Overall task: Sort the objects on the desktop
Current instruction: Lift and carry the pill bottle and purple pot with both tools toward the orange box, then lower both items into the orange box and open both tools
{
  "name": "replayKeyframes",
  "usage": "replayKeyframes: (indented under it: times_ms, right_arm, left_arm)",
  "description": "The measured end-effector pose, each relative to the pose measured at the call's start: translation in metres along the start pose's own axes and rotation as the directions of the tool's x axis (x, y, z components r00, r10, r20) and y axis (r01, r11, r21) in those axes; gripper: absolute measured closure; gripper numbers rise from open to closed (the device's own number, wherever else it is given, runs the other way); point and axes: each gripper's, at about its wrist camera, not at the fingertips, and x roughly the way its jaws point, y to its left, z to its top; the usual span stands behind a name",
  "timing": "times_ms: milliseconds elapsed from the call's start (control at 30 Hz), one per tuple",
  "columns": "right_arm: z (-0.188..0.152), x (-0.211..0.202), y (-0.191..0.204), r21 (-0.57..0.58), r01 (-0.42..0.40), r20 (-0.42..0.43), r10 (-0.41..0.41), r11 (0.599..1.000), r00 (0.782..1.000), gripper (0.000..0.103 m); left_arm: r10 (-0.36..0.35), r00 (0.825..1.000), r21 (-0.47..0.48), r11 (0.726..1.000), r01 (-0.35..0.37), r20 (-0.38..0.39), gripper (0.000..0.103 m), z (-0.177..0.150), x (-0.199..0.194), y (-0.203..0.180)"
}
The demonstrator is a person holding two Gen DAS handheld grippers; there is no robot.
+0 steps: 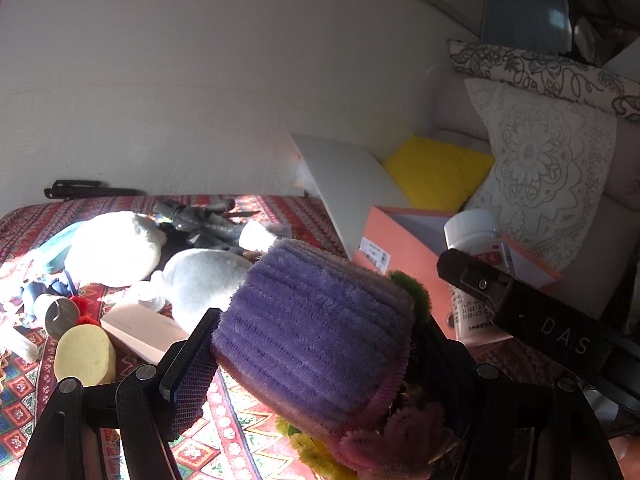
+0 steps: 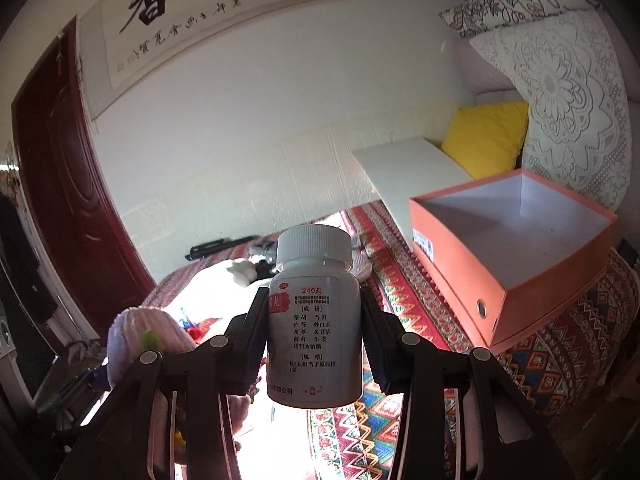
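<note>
Right tool (image 2: 314,344) pinches the white pill bottle (image 2: 314,320), airborne just short of the orange box (image 2: 540,304); left tool (image 1: 316,360) clamps a purple chenille bouquet (image 1: 316,328). The box looks empty, so sorting has barely begun. Farther from the box, plush toys (image 1: 116,248) and a sponge (image 1: 85,354) wait on the table (image 1: 240,432).

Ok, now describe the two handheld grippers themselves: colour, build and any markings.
Both are black. The left gripper has angular linkage arms joined by round silver pivot pins, and flat jaws faced with a finely ribbed, dark bluish pad. The right gripper is built the same way; in the left wrist view its side carries pale letters "DAS". No cables or sleeves show.
</note>
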Motion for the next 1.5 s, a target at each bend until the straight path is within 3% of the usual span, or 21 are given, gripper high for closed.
replayKeyframes:
  times_ms: [133,267,500,600,700,867,1033,1333,1500]
  right_arm:
    - [0.031,-0.029,-0.005,0.041,0.014,0.128,-0.020,0.999,0.992,0.058]
    - [0.064,-0.053,-0.022,0.124,0.007,0.246,-0.038,0.992,0.969,0.058]
    - [0.113,-0.052,-0.092,0.335,-0.051,0.328,-0.066,0.941,0.942,0.058]
    - [0.122,-0.031,-0.125,0.411,-0.051,0.323,-0.093,0.910,0.942,0.058]
    - [0.121,0.000,-0.158,0.466,-0.052,0.279,-0.091,0.883,0.956,0.058]
    - [0.096,0.049,-0.218,0.553,0.023,0.164,-0.136,0.833,0.977,0.058]
    - [0.076,0.089,-0.268,0.597,0.072,0.084,-0.151,0.799,0.985,0.058]
    - [0.057,0.114,-0.334,0.671,0.091,0.053,-0.170,0.736,0.984,0.058]
    - [0.051,0.117,-0.349,0.689,0.082,0.060,-0.169,0.720,0.984,0.058]
  left_arm:
    - [-0.036,0.998,0.029,0.999,0.035,0.046,0.026,0.021,-0.005,-0.022]
    - [-0.076,0.993,0.061,0.996,0.071,0.087,0.026,0.044,-0.004,-0.045]
    - [-0.139,0.986,0.079,0.988,0.132,0.097,0.026,0.072,0.019,-0.073]
    - [-0.160,0.983,0.087,0.984,0.153,0.086,0.026,0.082,0.040,-0.088]
    - [-0.194,0.979,0.084,0.978,0.189,0.066,0.026,0.090,0.063,-0.103]
    - [-0.242,0.970,0.098,0.966,0.239,0.014,0.026,0.099,0.114,-0.132]
    - [-0.309,0.949,0.075,0.947,0.312,-0.058,0.026,0.100,0.172,-0.158]
    - [-0.340,0.923,0.037,0.935,0.352,-0.182,0.026,0.084,0.255,-0.196]
    - [-0.323,0.918,0.043,0.939,0.341,-0.229,0.026,0.074,0.284,-0.210]
